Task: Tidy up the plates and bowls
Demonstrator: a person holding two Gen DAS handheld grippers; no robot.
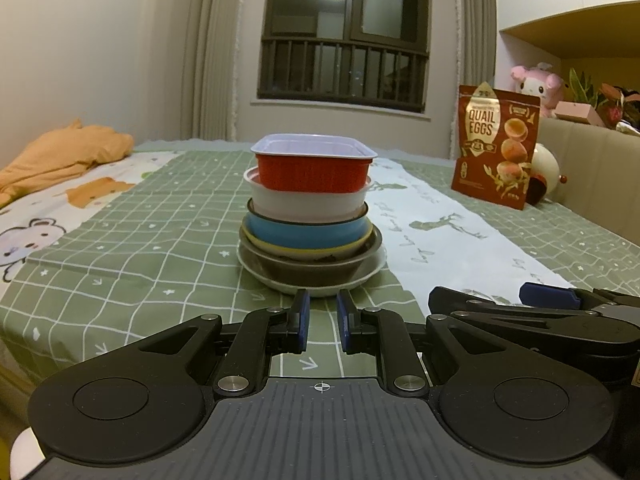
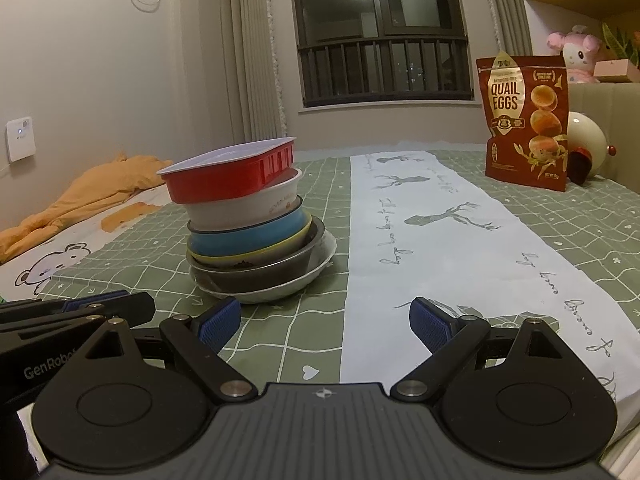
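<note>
A stack of dishes stands on the green checked cloth. From the top: a red rectangular tray (image 1: 312,170) (image 2: 228,174), a white bowl (image 1: 308,202) (image 2: 244,206), a blue bowl (image 1: 304,232) (image 2: 248,236), a yellow-rimmed bowl, a dark metal bowl (image 1: 308,270) (image 2: 260,274) and a white plate (image 1: 320,288) (image 2: 280,292). My left gripper (image 1: 322,322) sits just in front of the stack, jaws narrowly apart and empty. My right gripper (image 2: 324,326) is wide open and empty, right of the stack.
A red quail eggs bag (image 1: 494,146) (image 2: 524,122) stands at the back right. An orange cloth (image 1: 60,156) (image 2: 80,200) lies at the back left. A white strip with deer prints (image 2: 460,240) runs along the bed. A window (image 1: 344,32) is behind.
</note>
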